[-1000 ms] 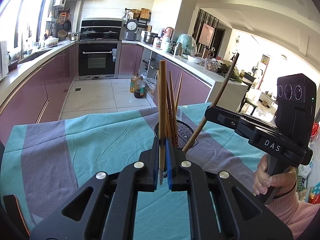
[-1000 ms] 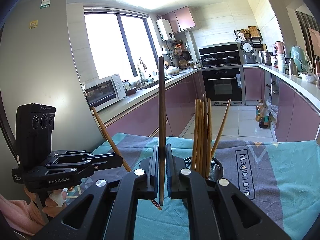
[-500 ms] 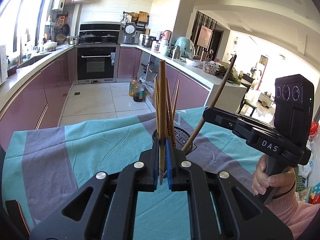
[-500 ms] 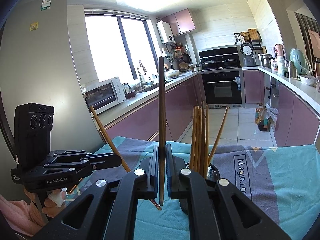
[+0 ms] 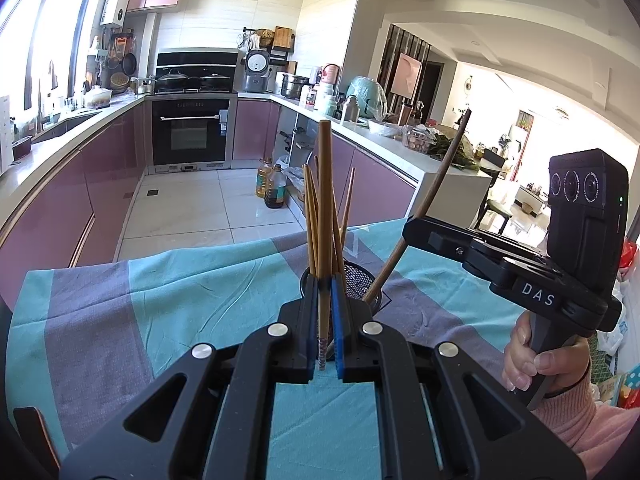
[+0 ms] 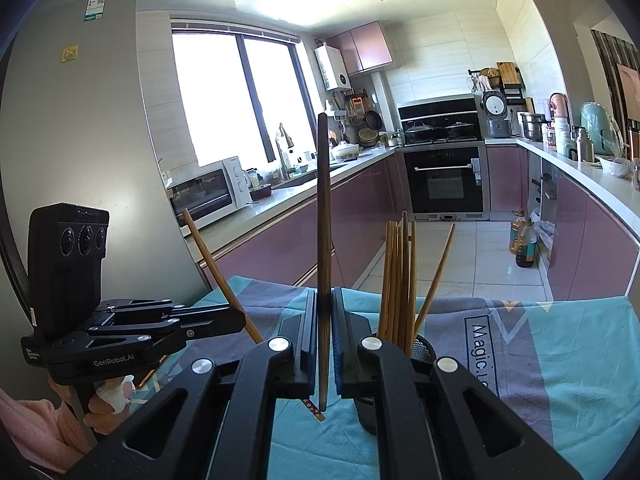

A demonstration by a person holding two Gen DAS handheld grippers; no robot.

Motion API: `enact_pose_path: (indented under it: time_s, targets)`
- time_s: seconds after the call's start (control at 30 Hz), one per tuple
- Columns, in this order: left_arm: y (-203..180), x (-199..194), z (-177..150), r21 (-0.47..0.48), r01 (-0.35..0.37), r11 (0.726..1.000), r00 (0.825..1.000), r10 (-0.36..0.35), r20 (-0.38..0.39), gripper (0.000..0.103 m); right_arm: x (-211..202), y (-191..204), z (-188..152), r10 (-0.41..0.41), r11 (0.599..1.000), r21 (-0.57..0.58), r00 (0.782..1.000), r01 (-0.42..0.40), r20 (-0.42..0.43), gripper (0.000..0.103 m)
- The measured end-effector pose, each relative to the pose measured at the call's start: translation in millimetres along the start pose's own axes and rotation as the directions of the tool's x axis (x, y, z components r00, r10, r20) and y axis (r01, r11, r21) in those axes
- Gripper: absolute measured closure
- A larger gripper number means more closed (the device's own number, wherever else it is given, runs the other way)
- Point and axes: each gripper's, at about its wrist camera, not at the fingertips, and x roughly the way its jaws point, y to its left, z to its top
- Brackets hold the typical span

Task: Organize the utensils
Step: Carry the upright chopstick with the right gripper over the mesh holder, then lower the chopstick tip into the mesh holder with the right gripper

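**Two chopsticks in hand, the holder waiting**

Our left gripper [image 5: 324, 344] is clamped tight on a pale chopstick [image 5: 324, 208], which stands nearly upright between the blue pads, its patterned tip poking out just below them. Our right gripper [image 6: 324, 344] is pinched in the same way on a darker chopstick [image 6: 323, 216], also upright. In the left view that dark stick slants up from the right tool, past the holder.

Just beyond both tools stands the black mesh holder [image 5: 360, 280], on the teal and grey cloth [image 5: 200, 280] of the table, toward its far edge and already carrying a bunch of chopsticks [image 6: 400, 272].

We judge the step to be delivery: both sticks are lifted but neither is in the holder yet. Next, each tip must be brought over the rim, lowered among the standing sticks without knocking them, and only then let go, one hand at a time.
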Motion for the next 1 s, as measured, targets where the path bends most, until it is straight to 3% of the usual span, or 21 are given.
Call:
enact_pose_path:
  time_s: [1.0]
  targets:
    - [-5, -7, 11, 0.025, 0.008, 1.0, 1.0, -0.008, 0.022, 0.096, -2, -2, 10, 0.002, 1.0, 0.001, 1.0, -0.002, 0.016, 0.097]
